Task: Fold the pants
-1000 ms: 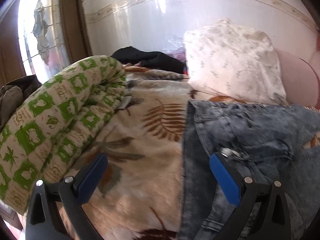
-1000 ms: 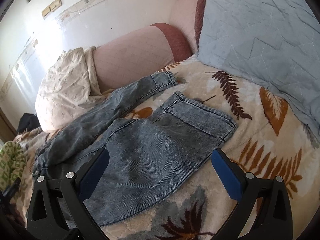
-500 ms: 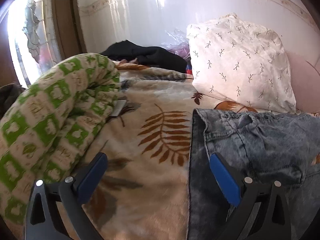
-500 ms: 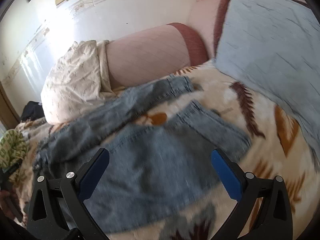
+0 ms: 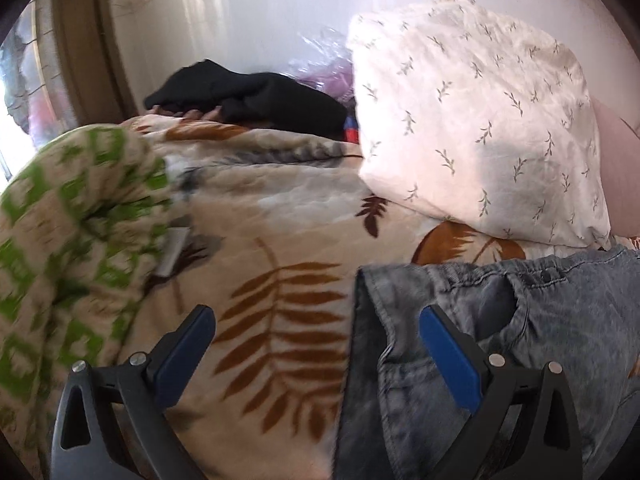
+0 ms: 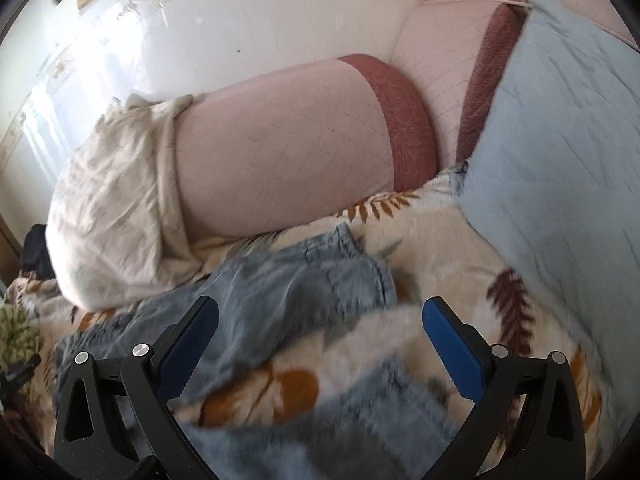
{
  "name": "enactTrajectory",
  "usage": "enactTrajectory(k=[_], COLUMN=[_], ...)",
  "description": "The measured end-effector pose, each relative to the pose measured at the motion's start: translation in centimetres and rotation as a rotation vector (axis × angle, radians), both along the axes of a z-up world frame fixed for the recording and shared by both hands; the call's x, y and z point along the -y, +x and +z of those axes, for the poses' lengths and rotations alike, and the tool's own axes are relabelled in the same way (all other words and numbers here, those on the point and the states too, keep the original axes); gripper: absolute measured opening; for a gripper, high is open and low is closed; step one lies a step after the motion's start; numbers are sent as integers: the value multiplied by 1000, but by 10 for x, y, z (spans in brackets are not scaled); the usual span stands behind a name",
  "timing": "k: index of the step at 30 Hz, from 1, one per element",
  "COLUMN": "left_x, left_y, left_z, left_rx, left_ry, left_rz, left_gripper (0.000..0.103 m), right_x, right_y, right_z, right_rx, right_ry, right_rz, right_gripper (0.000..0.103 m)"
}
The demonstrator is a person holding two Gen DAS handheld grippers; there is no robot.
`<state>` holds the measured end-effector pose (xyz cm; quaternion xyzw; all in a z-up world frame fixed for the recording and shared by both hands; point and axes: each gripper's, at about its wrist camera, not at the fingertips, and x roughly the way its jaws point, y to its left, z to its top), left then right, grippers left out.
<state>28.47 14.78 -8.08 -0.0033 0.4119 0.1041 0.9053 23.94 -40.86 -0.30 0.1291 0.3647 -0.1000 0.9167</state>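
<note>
Faded blue jeans lie spread on a cream bedspread with brown leaf prints. In the left wrist view their waistband end fills the lower right. My left gripper is open and empty, its right finger over the waistband edge and its left finger over the bedspread. In the right wrist view the far leg runs toward the bolster and the near leg lies below. My right gripper is open and empty, low over the gap between the legs.
A white leaf-print pillow and a pink bolster lie behind the jeans. A green-and-cream rolled quilt is at the left. A black garment lies by the wall. A light blue quilted cushion stands at the right.
Both grippers have moved forward and lower toward the jeans. The left one has come nearer the waistband, the right one nearer the leg ends. Both stay open.
</note>
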Motion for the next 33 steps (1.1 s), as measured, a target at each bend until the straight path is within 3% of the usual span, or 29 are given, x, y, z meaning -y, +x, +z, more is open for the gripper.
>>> enactTrajectory(k=[4,6,8,12,14,16,18,19,20,24,27,29,33], left_x=[6,10,15,19,19,21,22,22,23,27,29,25,18], left_y=[16,25,33,43,46,48,50,52,54,55,57,55,47], left_z=[-3,-8,-15,-34,-41,-44,-43,-44,-44,-41,-39,-35,-17], left_rx=[-21,-47,-76,-144,-166,-167,-160,-162,-166,-160,-151,-139,-95], left_ry=[-31,-44,-52,-82,-108,-121,-108,-110,-118,-110,-121,-137,-187], left_rz=[-35,-61,-90,-132,-157,-174,-196,-211,-222,-231,-226,-223,-215], left_gripper=[103,97,81,60,42,38,25,15,11,6,5,4,4], right_x=[26,37,48,60,61,59,55,52,51,50,47,46,37], right_y=[43,64,87,122,135,148,160,166,171,183,186,184,175], right_z=[-4,-8,-16,-44,-60,-72,-84,-91,-96,-113,-121,-119,-110], right_rx=[-40,-60,-80,-148,-177,-206,-252,-276,-294,-348,-367,-352,-323], right_ry=[12,22,48,147,198,205,189,183,184,166,94,64,45], right_rz=[-16,-33,-50,-44,-40,-38,-31,-22,-15,-38,-60,-81,-46], right_gripper=[103,103,103,103,100,98,94,87,83,72,52,24,15])
